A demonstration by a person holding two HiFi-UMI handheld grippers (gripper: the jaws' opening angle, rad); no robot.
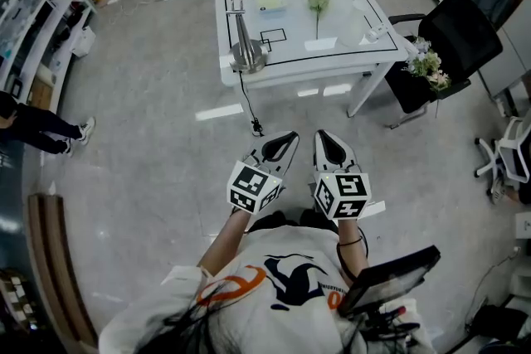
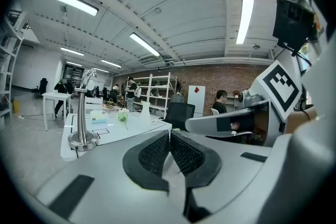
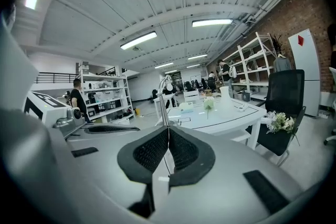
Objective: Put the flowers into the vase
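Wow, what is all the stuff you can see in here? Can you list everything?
table: one, white with black lines, on the floor ahead
metal stand: one, silver, table's left edge
box: one, pale green, table's far side
flower: one, white with green stem, lying right of the box
vase: one, white, upright, right of the flower
chair: one, black, right of the table
bunch of flowers: one, white and green, on the chair
hand-held grippers: two, grey with black-and-white cubes, left hand-held gripper and right hand-held gripper, both shut, empty
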